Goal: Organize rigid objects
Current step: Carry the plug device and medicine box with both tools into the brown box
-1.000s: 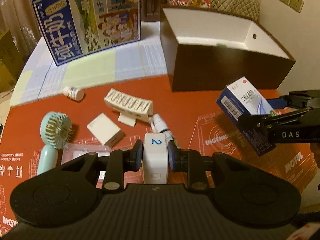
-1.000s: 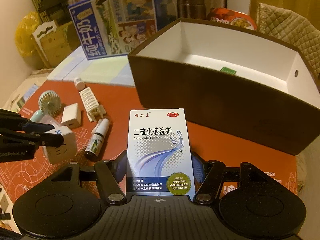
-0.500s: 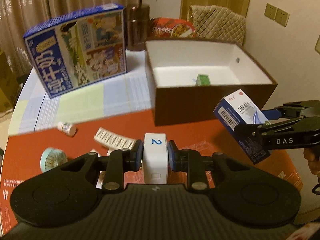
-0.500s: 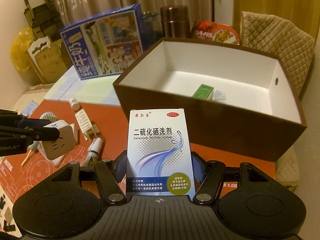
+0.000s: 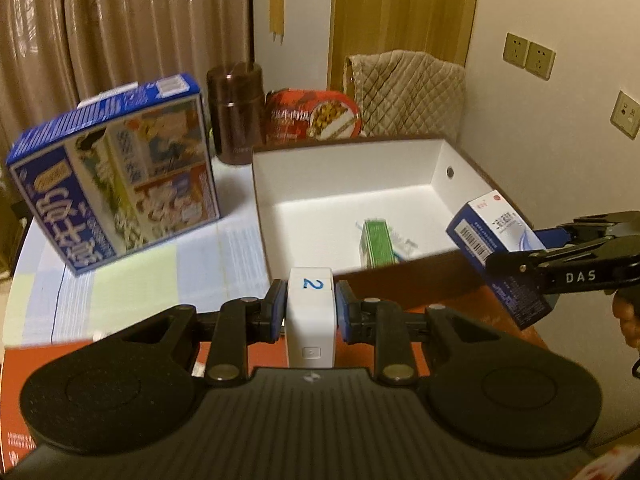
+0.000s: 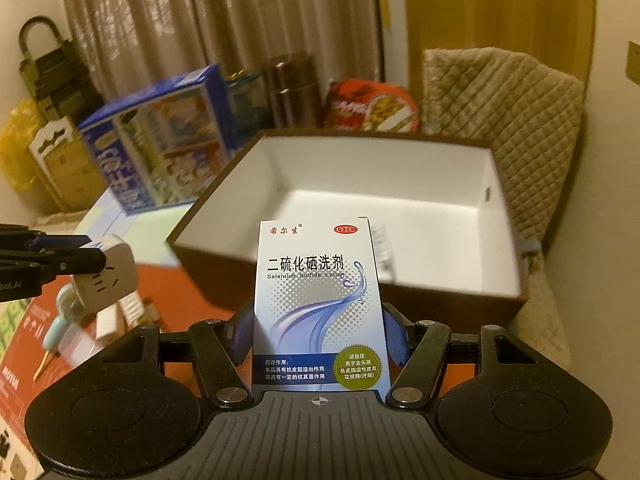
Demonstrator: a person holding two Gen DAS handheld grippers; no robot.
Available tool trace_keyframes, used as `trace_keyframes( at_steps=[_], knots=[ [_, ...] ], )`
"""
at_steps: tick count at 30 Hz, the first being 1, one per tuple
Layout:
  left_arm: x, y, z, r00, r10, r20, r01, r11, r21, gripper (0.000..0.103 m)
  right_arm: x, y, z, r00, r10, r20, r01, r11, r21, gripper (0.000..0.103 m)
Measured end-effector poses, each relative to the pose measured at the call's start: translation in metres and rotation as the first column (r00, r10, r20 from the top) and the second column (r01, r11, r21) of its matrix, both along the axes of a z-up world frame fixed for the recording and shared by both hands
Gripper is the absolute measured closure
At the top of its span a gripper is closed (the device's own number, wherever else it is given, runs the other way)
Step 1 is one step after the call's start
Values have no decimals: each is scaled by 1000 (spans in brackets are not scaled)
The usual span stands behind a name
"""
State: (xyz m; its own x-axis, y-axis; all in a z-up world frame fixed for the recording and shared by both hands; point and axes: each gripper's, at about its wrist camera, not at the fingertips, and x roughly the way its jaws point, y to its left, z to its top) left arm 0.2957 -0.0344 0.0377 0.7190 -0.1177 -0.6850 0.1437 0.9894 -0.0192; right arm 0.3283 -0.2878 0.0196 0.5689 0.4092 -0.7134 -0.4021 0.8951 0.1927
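Left gripper (image 5: 310, 307) is clamped tight on the white plug adapter (image 5: 310, 316) marked "2", held in the air before the near wall of the brown box (image 5: 400, 286). Right gripper (image 6: 318, 334) squeezes the blue-and-white lotion carton (image 6: 320, 304) by its sides, upright, in front of the box; the carton hides part of the floor. Inside lies a green carton (image 5: 375, 243), its lower end cut off by the wall. Beside it something pale, too blurred to name.
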Motion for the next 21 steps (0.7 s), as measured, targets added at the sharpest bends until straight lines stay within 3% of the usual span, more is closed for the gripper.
trace_keyframes(
  at_steps=[11,21],
  knots=[
    [60,-18,5,1000,-21,22,21,1000,2,81,62,-27,5,997,-76,10,76,997,-4,42],
    [121,-29,-20,999,-15,-37,16,1000,20,81,117,-36,-18,988,-151,-14,150,986,-66,42]
  ],
)
